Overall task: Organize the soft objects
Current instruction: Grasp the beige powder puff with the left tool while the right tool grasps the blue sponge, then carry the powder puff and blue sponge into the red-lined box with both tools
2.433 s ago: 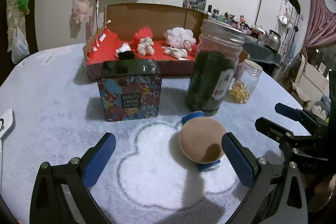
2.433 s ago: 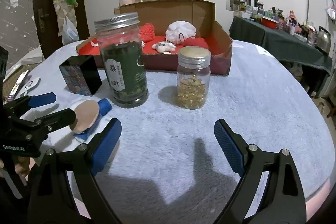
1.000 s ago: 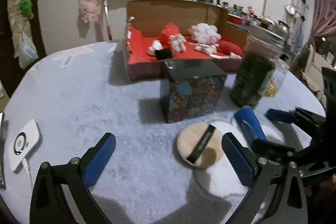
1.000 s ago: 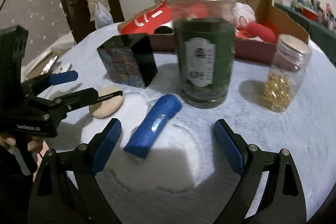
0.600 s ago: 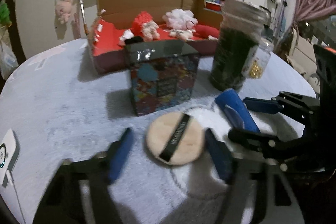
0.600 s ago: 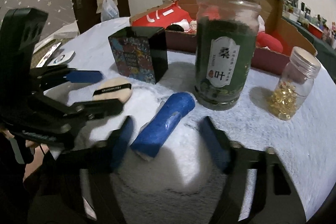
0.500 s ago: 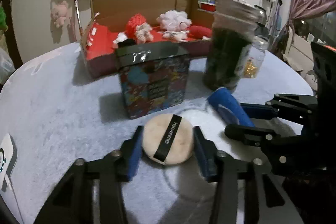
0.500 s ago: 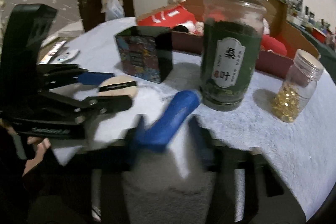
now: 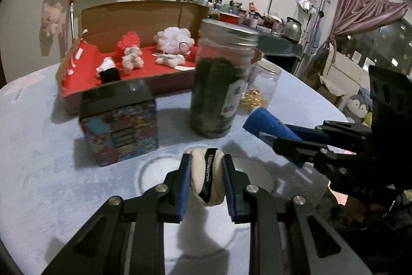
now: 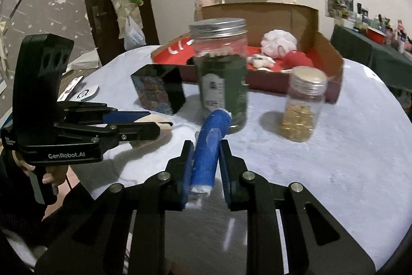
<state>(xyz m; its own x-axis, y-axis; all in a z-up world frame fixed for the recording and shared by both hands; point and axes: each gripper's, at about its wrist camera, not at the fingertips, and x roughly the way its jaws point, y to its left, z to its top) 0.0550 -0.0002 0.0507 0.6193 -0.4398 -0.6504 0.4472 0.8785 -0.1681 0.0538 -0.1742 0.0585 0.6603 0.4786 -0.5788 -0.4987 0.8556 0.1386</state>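
Note:
My left gripper (image 9: 206, 161) is shut on a beige powder puff (image 9: 206, 177) with a black strap, squeezed on edge and held just above the table; it also shows in the right wrist view (image 10: 154, 126). My right gripper (image 10: 204, 148) is shut on a blue soft roll (image 10: 209, 143), lifted and pointing at the big jar; the roll also shows in the left wrist view (image 9: 267, 124). The cardboard box with a red lining (image 9: 85, 63) stands at the back and holds a white pouf (image 9: 173, 39), a red knitted toy (image 9: 128, 41) and small plush pieces.
A tall jar of dark green leaves (image 9: 221, 84) and a small jar of gold beads (image 10: 301, 107) stand in front of the box. A patterned tin (image 9: 119, 128) is to the left. A white device (image 10: 86, 94) lies near the left table edge (image 10: 108, 63).
Both grippers have closed from open. The left took hold of the powder puff and lifted it on edge. The right took hold of the blue roll and lifted it off the table.

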